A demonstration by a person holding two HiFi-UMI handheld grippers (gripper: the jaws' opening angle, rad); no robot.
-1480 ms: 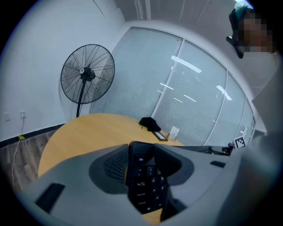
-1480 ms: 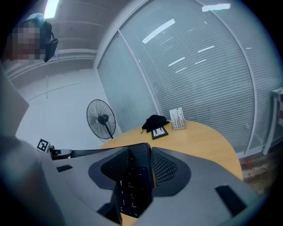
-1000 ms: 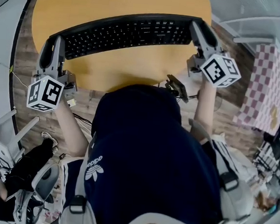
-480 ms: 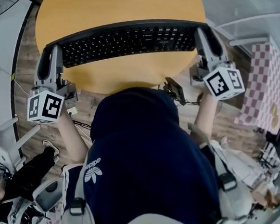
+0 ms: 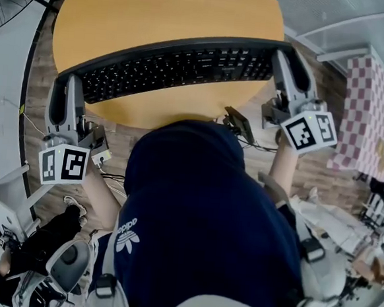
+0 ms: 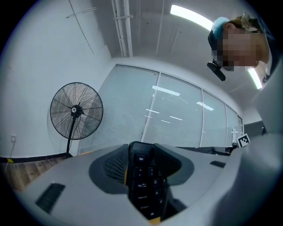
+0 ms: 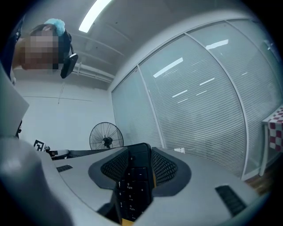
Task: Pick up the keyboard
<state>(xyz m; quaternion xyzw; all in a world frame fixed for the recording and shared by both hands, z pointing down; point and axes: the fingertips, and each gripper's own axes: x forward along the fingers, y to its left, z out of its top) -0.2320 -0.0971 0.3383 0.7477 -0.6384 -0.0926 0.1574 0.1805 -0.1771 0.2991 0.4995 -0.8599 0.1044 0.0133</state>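
Finding: my left gripper (image 5: 66, 85) is clamped on the left end of the keyboard (image 5: 176, 65), with a pad on each face at the Esc corner. My right gripper (image 5: 285, 57) is clamped on the right end, at the number pad. Neither pair of jaws is spread, and nothing else sits between them.

Location: the keyboard runs left to right across the near part of the round wooden table (image 5: 170, 9), each end at or just past the rim. I cannot tell whether it is clear of the tabletop.

Risks noted:
- Only the two short ends are held and the long middle is unsupported. If one gripper rises ahead of the other, the board twists and may work out of the pads.
- If my grippers drift apart, an end pulls free. If they crowd together, the board bows.
- One pad on each side bears on keys. In my judgement keys give under pressure, which loosens the grip.
- If one end lets go this near the rim, the board could tip off the near edge of the table.
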